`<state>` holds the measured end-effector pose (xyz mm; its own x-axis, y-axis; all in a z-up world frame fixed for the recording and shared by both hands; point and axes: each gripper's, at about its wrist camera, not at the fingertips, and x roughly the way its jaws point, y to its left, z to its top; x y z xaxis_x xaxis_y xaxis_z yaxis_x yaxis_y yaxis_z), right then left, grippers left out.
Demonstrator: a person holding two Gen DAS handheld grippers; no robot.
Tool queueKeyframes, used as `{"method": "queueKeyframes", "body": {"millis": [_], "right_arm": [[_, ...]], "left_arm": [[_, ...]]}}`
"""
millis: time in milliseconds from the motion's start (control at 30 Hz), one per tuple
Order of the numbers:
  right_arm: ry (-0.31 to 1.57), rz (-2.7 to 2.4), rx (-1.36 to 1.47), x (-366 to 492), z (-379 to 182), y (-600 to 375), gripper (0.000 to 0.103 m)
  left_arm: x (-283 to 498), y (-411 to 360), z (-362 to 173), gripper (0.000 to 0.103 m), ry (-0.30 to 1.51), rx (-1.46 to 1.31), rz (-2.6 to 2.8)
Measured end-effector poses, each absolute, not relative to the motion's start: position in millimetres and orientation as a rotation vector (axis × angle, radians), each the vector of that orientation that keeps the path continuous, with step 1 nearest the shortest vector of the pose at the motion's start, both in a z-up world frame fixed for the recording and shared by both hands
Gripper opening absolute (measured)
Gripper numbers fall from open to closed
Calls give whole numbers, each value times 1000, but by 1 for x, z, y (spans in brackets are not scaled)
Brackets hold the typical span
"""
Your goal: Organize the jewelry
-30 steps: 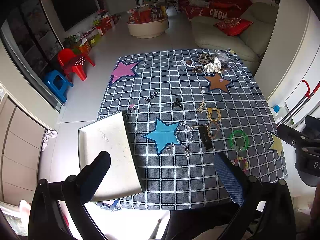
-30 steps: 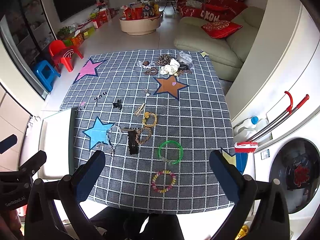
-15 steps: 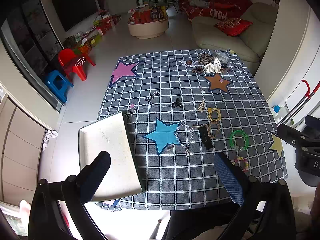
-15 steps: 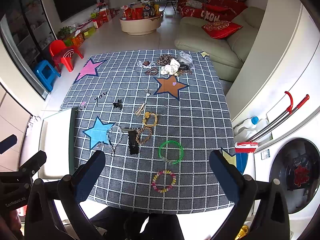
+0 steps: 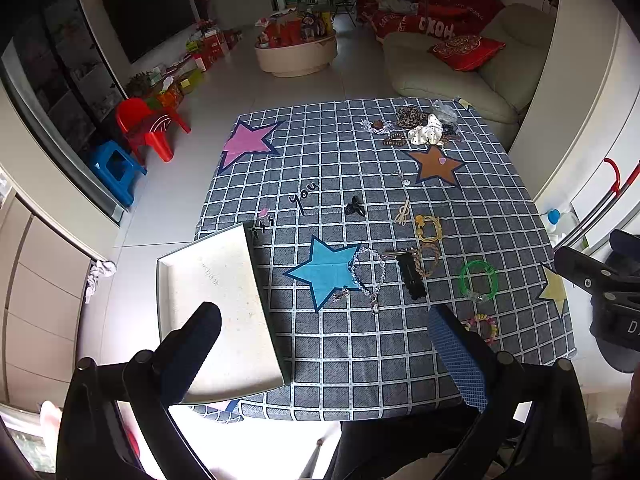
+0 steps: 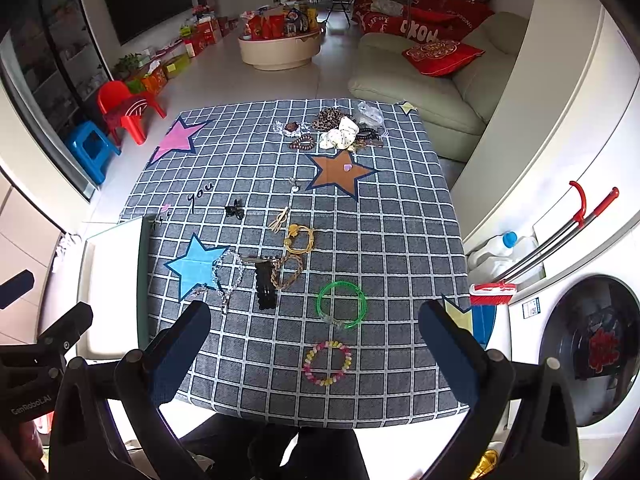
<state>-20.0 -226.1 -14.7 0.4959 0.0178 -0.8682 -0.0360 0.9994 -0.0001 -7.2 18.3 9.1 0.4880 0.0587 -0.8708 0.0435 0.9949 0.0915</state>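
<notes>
first pick: start with the loose pieces nearest the tray

the jewelry lies scattered over the checked cloth of the tabletop (image 6: 400,248), none of it in the white tray (image 5: 216,292) yet, as far as the views show. taking the tray as the landmark: the clear bead chain (image 5: 370,276) is nearest, just off the tray's right wall on the blue star (image 5: 326,270); beyond it lie the black clip (image 5: 410,276) and braided bracelet (image 5: 426,262), touching each other; farther out is the green bangle (image 6: 342,304), and nearer the table's front edge the pastel bead bracelet (image 6: 327,363). a tangled heap (image 6: 340,132) sits at the corner farthest from the tray.

the left hand-held gripper (image 5: 324,344) hangs above the tray's near end, jaws wide and empty; the right hand-held gripper (image 6: 316,344) hovers over the pastel bracelet, also spread wide with nothing between the fingers.

to do this well, i'd take one single, untangled piece at a time. the pastel bracelet looks the natural first pick: come straight down, pinch across one side of the ring rather than spanning it, and lift clear before crossing to the tray, so nothing drags the chain.
</notes>
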Motion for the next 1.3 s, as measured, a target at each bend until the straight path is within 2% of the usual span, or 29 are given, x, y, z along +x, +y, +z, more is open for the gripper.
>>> {"method": "queueKeyframes", "body": {"millis": [533,967,1233,1300], "right_arm": [[1092,19,9,-13,-24,-231,103],[1294,-112,137,10,-104,-262,103],[1386,-170,144,16,-154,-269,103],[1406,-181,151,19,-165,-273,103]], "left_arm": [[0,31,-2,103,1109,96,-24],[58,38,-94,103,1281,107,-100],[88,27,-145,103,1322,94,-164],[97,23,-155,99,1329,93,-184]]}}
